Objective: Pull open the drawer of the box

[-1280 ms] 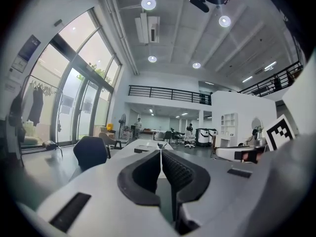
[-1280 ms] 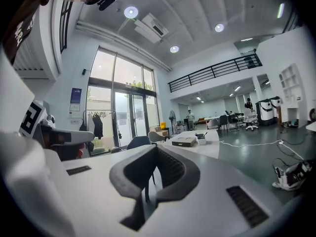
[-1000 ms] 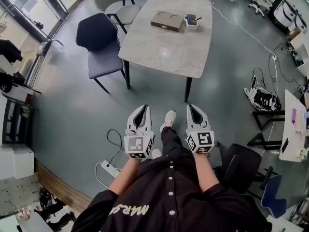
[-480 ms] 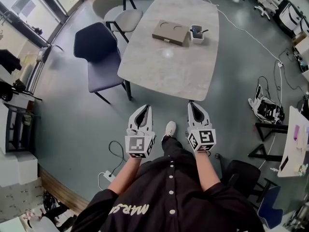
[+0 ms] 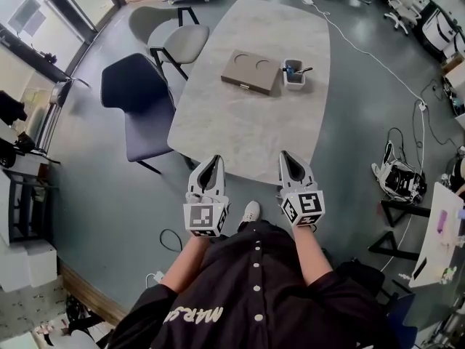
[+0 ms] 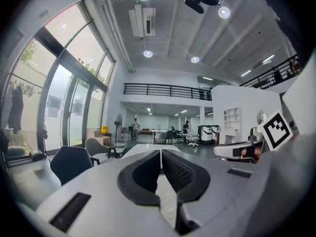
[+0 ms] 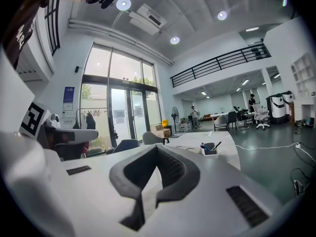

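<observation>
A flat brown box (image 5: 251, 72) with two round recesses in its top lies on the far half of the pale table (image 5: 240, 129). Its drawer front faces me and sits flush. My left gripper (image 5: 212, 163) and right gripper (image 5: 288, 157) are held side by side at the table's near edge, well short of the box. Both are shut with nothing between the jaws, as the left gripper view (image 6: 160, 152) and the right gripper view (image 7: 156, 148) also show. The box itself is hidden in both gripper views.
A white pen cup (image 5: 293, 73) stands just right of the box and also shows as the pen cup (image 7: 209, 149) ahead. A dark chair (image 5: 134, 104) and a grey chair (image 5: 174, 41) stand left of the table. A cable (image 5: 378, 57) runs over the floor on the right.
The person has walked toward the table. It has drawn nearer in the head view, and both grippers now reach its near edge. Both stay shut.
</observation>
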`<move>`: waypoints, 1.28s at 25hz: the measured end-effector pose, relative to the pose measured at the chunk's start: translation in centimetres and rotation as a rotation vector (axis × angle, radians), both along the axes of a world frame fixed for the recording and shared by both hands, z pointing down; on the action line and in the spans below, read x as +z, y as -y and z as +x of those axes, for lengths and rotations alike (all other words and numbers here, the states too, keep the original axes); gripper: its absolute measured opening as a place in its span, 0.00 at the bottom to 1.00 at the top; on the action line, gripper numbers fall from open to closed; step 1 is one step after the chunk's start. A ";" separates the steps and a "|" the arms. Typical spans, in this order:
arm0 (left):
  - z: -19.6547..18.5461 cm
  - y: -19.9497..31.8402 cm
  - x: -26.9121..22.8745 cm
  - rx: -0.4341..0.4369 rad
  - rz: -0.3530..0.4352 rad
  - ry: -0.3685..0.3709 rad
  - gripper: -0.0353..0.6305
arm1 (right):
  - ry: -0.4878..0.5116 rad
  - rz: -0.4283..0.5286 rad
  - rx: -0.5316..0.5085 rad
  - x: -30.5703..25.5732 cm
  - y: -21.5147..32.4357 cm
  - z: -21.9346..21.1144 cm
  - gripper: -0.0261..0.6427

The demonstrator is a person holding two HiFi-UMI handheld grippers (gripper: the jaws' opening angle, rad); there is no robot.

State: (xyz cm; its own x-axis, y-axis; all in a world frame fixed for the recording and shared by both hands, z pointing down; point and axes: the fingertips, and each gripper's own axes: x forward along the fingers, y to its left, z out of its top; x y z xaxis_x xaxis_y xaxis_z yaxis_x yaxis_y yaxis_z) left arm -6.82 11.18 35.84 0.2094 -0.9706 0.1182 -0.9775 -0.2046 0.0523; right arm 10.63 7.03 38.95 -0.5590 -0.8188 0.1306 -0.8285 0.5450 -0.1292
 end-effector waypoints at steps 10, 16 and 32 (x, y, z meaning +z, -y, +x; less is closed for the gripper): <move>-1.7 6.1 0.1 -0.029 -0.025 -0.019 0.08 | 0.034 -0.072 -0.016 1.0 6.3 -2.0 0.03; -2.4 10.7 1.0 0.042 -0.035 -0.044 0.08 | 0.078 -0.171 -0.015 3.1 10.6 -4.0 0.03; -3.4 21.1 7.2 0.218 -0.174 -0.116 0.08 | 0.330 -0.526 0.131 15.2 24.5 -8.4 0.03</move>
State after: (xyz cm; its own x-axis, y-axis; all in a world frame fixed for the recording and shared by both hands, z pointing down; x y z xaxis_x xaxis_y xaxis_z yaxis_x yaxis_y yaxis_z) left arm -10.24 -9.88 43.03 0.4325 -0.8686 0.2416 -0.8969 -0.3873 0.2133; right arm 2.26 -17.43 54.17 -0.5380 -0.7562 0.3725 -0.7551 0.2358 -0.6118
